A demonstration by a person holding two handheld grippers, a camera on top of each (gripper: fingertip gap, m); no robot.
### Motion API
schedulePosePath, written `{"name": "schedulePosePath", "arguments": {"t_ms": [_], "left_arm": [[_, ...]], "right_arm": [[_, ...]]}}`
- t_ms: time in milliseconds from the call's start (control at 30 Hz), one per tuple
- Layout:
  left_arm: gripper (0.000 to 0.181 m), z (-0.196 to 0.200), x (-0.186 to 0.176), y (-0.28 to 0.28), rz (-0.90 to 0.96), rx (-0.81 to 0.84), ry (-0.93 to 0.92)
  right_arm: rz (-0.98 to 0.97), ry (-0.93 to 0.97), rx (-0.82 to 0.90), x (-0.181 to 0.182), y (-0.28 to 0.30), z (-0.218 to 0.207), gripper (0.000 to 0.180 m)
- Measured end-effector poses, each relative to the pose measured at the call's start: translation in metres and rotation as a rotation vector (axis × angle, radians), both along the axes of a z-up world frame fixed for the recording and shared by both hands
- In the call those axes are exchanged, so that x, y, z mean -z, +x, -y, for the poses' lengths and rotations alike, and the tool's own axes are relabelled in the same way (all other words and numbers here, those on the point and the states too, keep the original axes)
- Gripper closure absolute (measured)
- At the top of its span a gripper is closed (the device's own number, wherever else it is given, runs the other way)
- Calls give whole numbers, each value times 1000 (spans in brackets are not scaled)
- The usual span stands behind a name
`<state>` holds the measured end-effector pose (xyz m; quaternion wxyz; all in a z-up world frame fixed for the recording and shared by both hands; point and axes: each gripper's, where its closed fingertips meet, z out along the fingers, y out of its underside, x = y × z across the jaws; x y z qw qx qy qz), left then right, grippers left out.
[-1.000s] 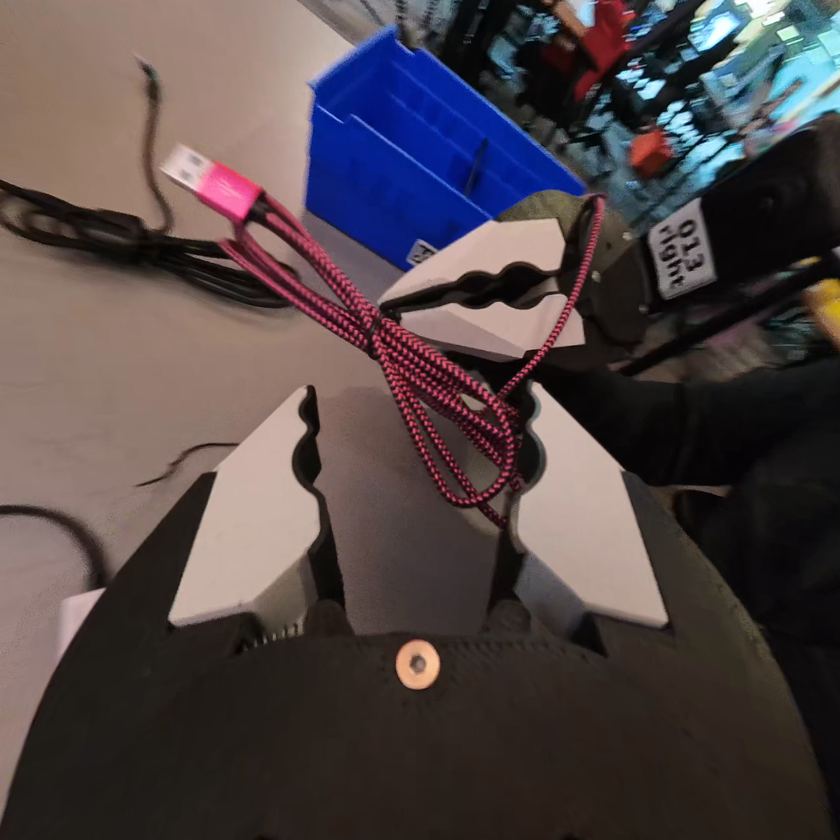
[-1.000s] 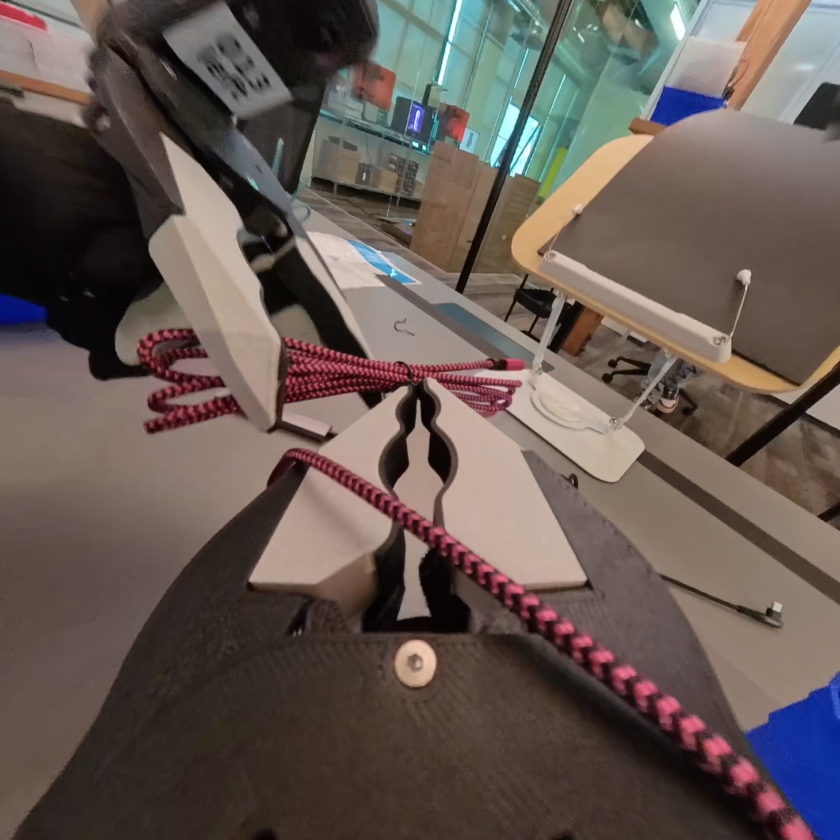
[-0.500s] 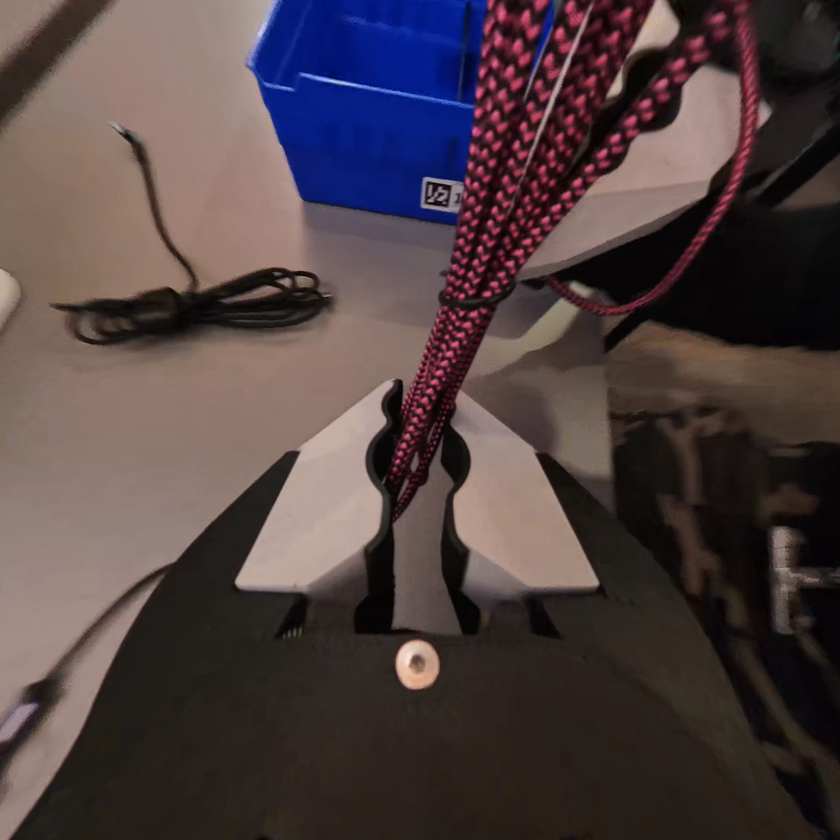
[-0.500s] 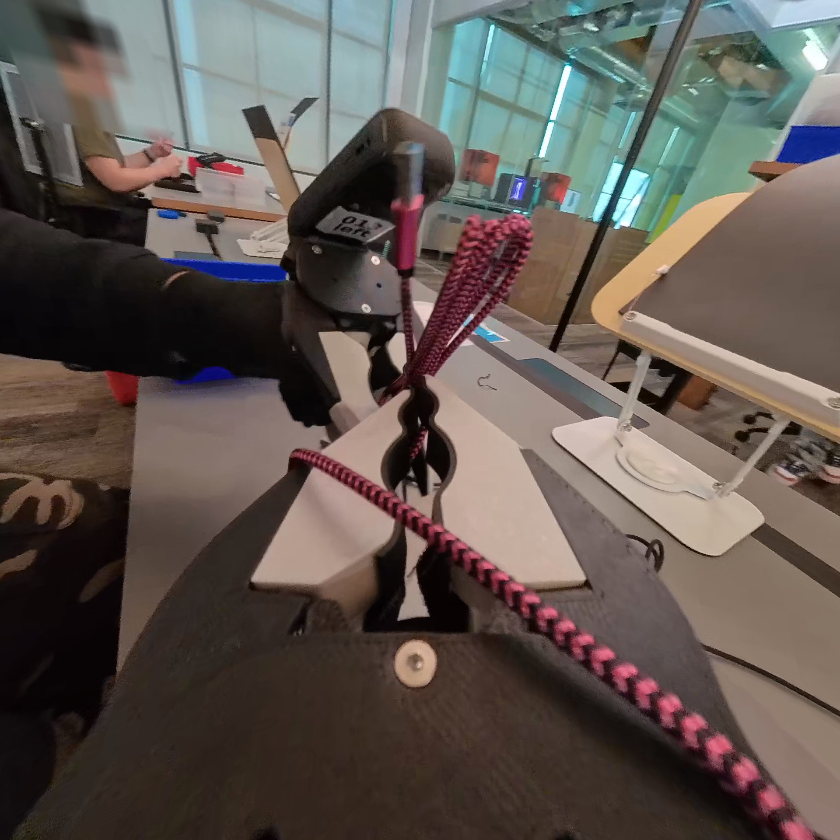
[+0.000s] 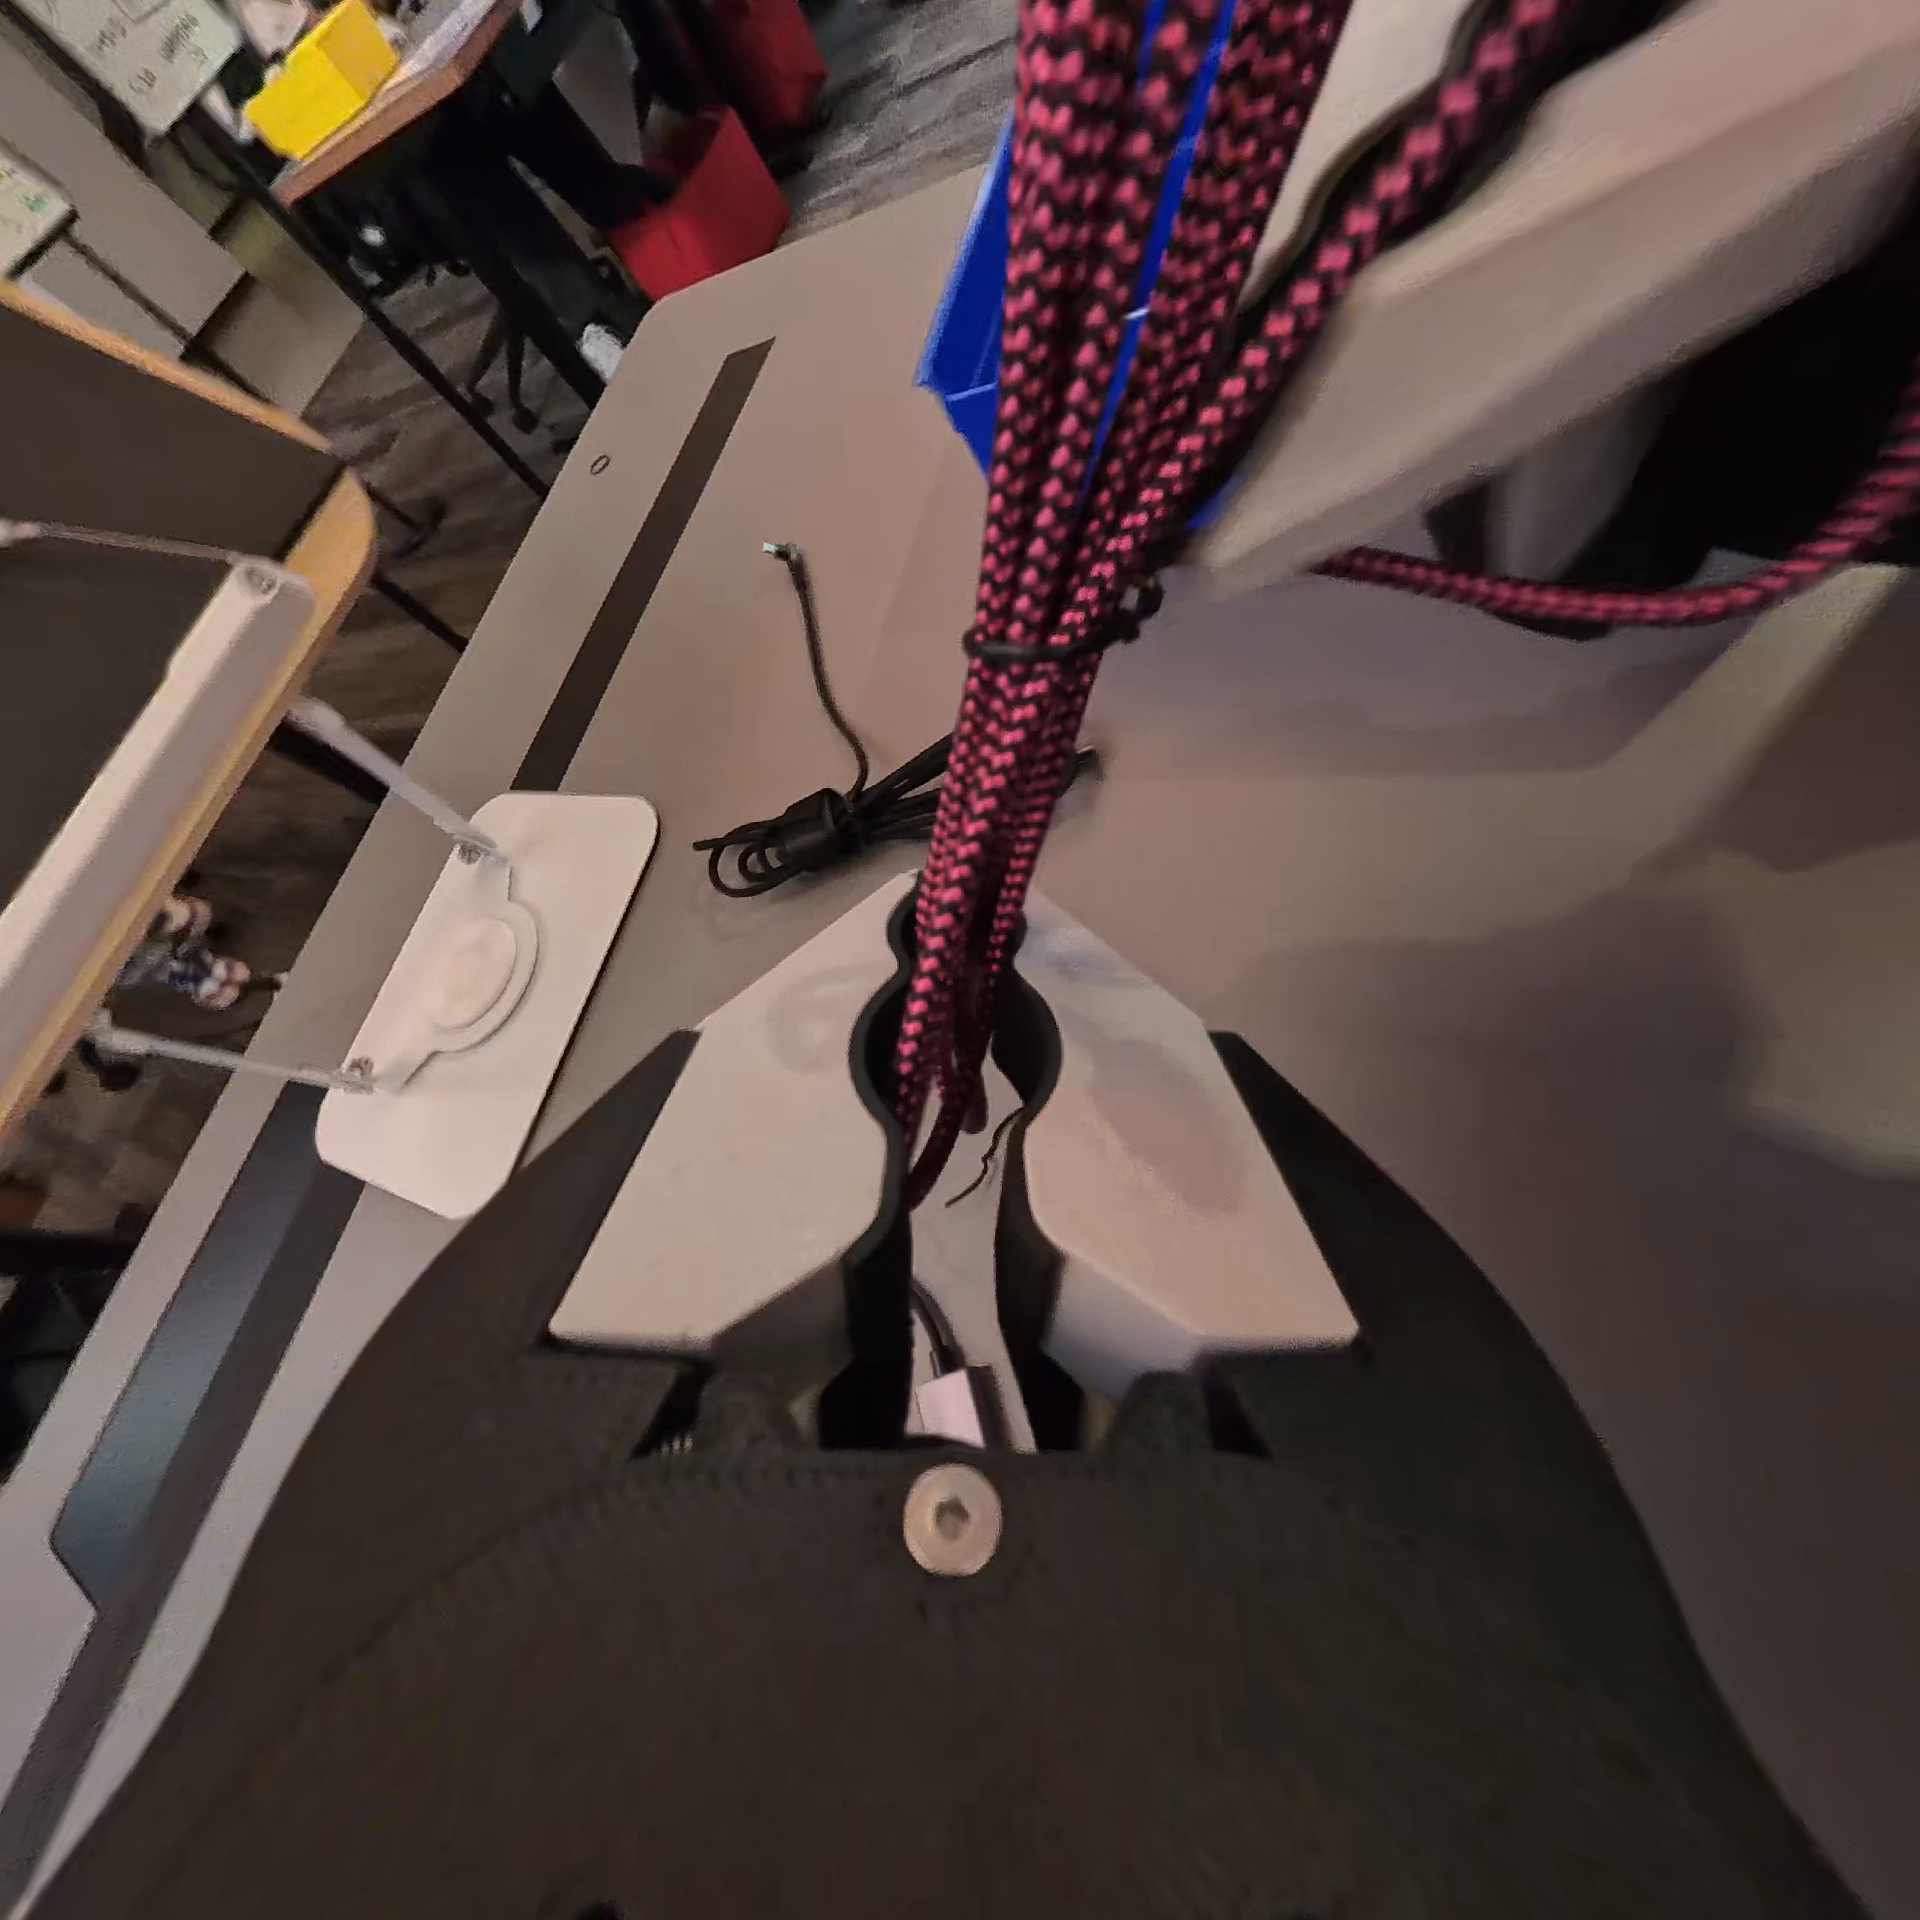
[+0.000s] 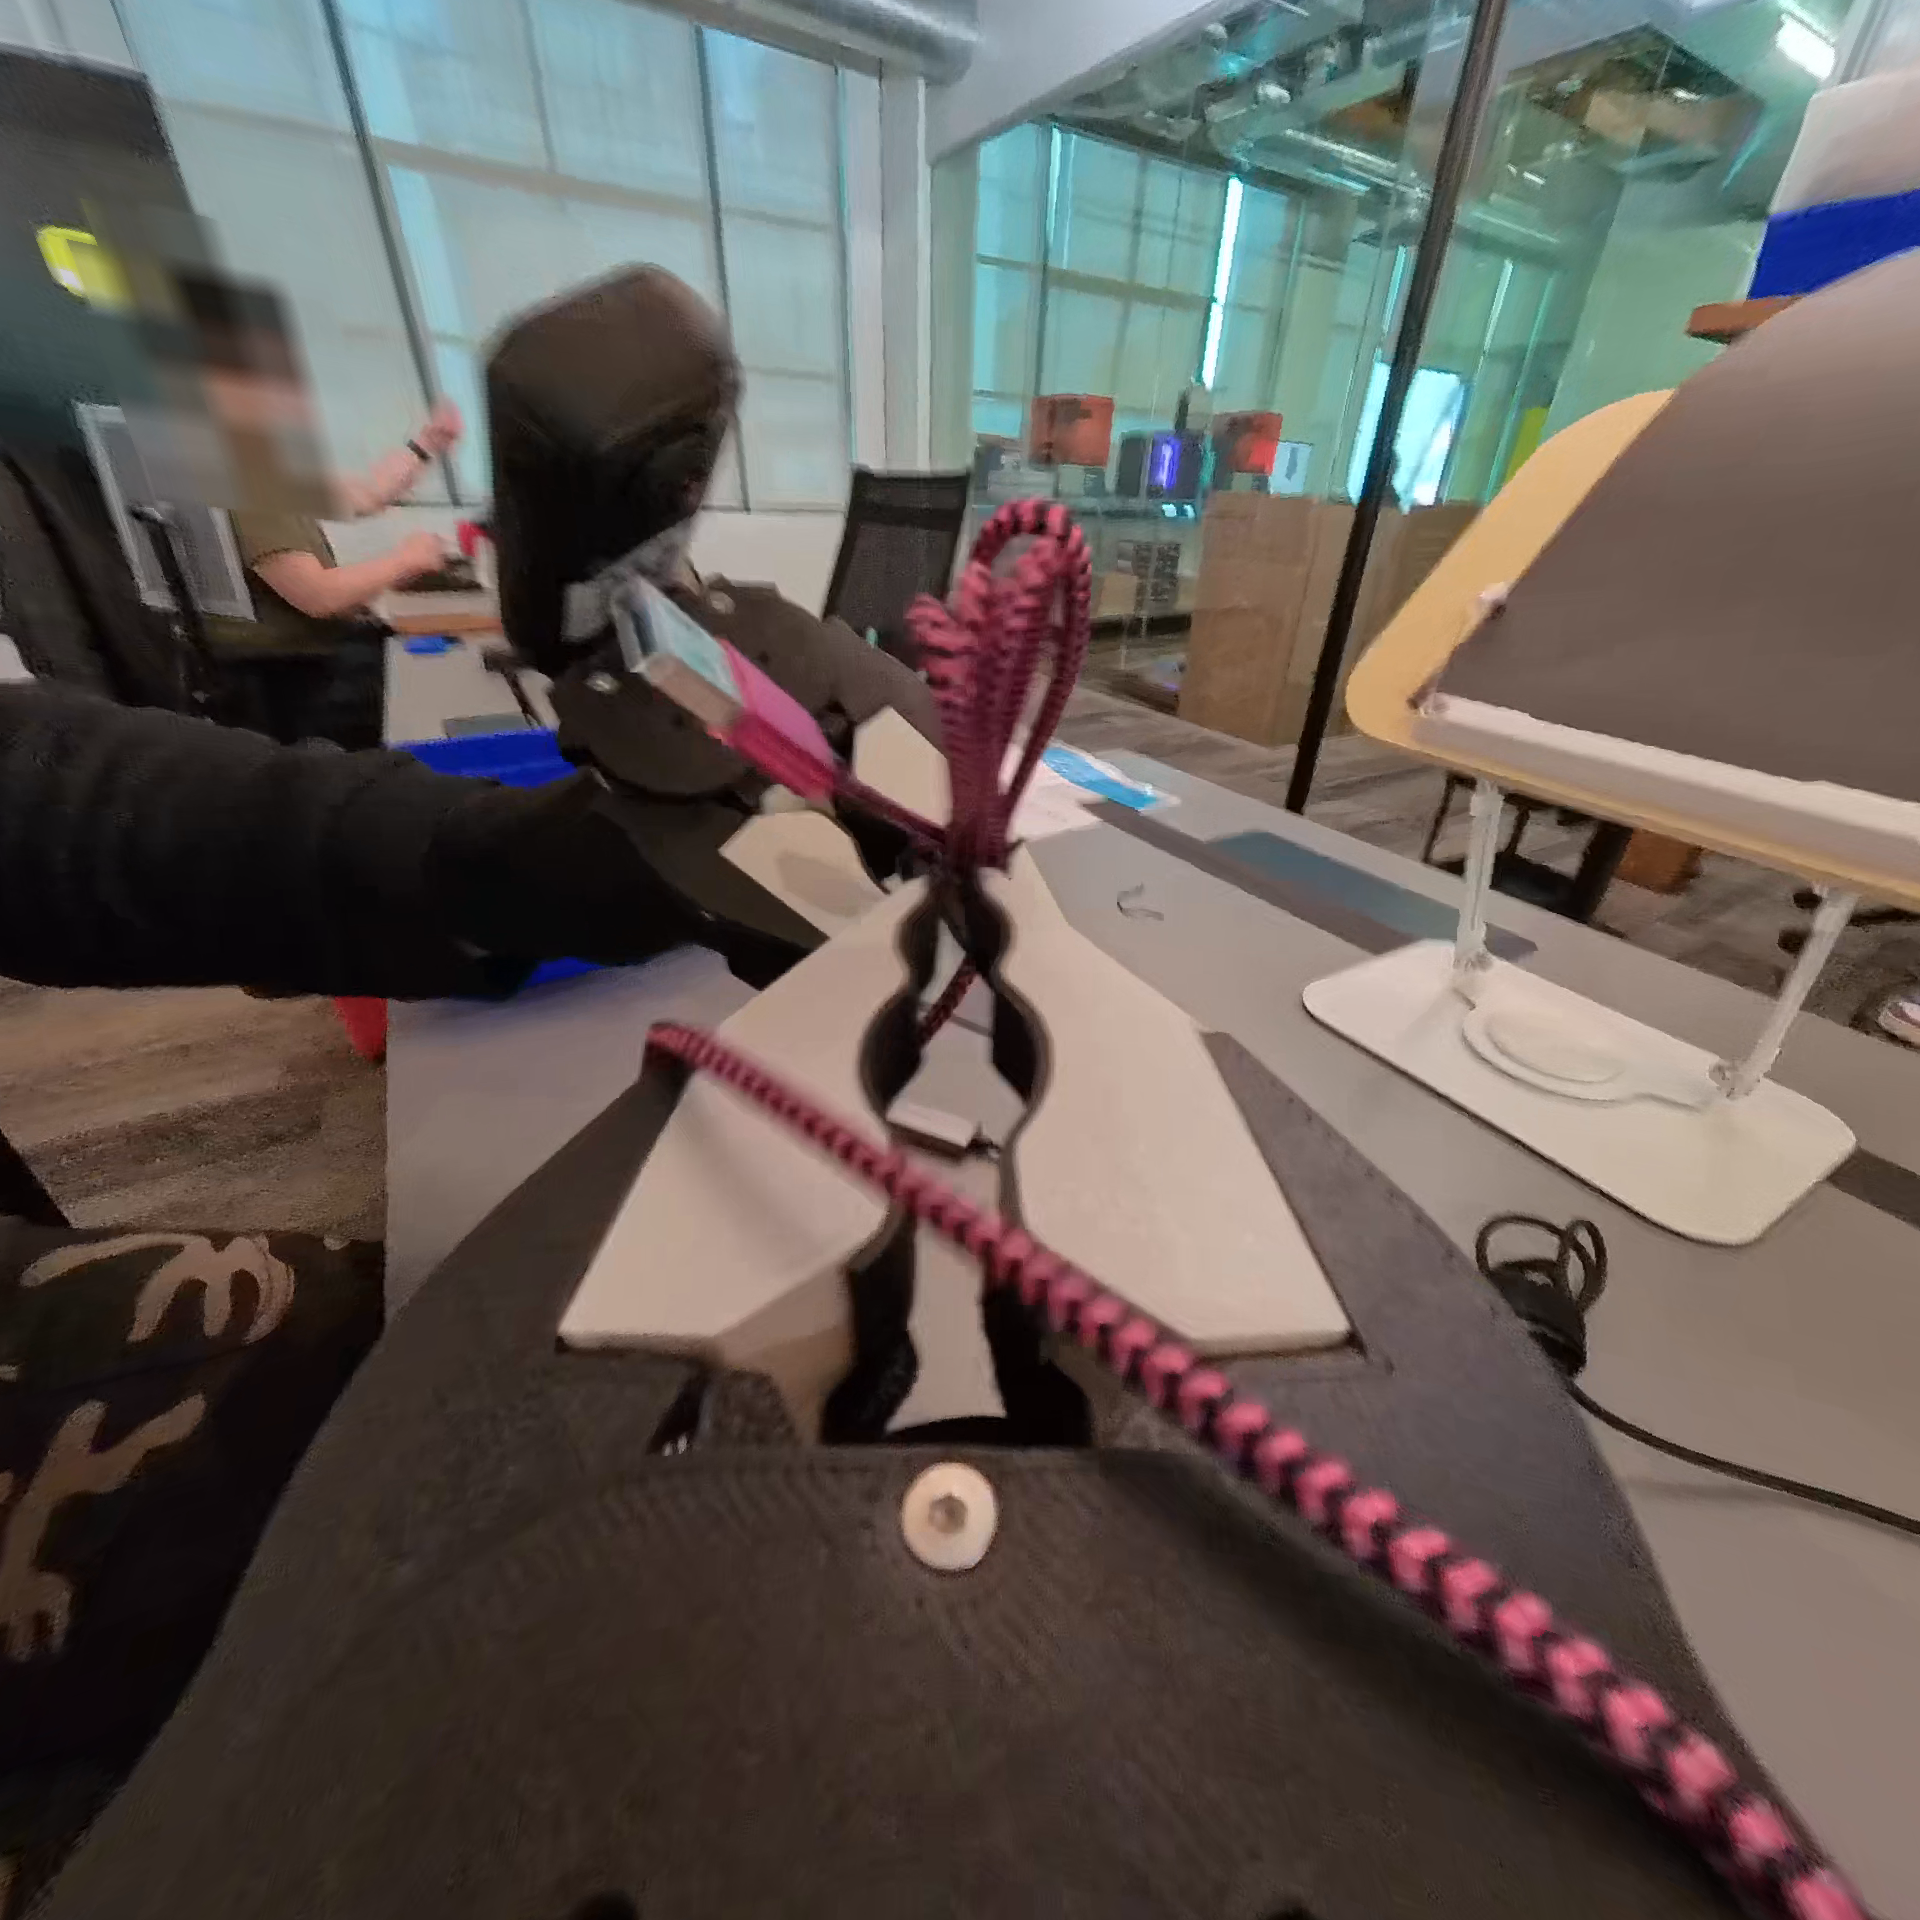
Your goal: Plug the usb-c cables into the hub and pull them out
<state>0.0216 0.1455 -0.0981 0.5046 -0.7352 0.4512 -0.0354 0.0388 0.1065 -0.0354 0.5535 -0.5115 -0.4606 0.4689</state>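
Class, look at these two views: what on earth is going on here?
A person is holding one bundled pink-and-black braided cable between both tools above a grey table. The left hand-held gripper and the right hand-held gripper are each shut on the bundle. A black cable lies on the table. Nothing is plugged in; no hub is clearly visible.

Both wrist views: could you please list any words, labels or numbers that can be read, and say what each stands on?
No text can be read in either view.
Left wrist view: white sheets at the top left bear marks, too small and blurred to read.
Right wrist view: a grey label on the left gripper, behind the cable, is blurred beyond reading.
Right wrist view: a paper on the table is too far off to read.
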Motion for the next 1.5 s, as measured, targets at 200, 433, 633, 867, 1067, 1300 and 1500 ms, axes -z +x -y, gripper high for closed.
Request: {"name": "schedulePosePath", "arguments": {"t_ms": [200,433,633,867,1067,1300,1500], "left_arm": [[178,-1,-12,-8,182,-6,-81],[178,0,0,-15,188,-38,-179],[179,14,-5,1,358,56,-317],[179,44,-4,18,499,188,-521],[179,67,8,35,485,203,-626],[180,59,3,19,636,60,-692],[180,45,12,-17,692,-76,-676]], "right_arm": [[13,102,125,4,6,-7,141],[186,32,194,39,5,-22,139],[-21,67,278,17,29,-18,138],[-79,71,389,-9,45,-53,83],[-45,112,556,-15,48,-87,46],[112,87,745,25,51,-130,47],[-53,-259,386,35,15,-115,45]]}}
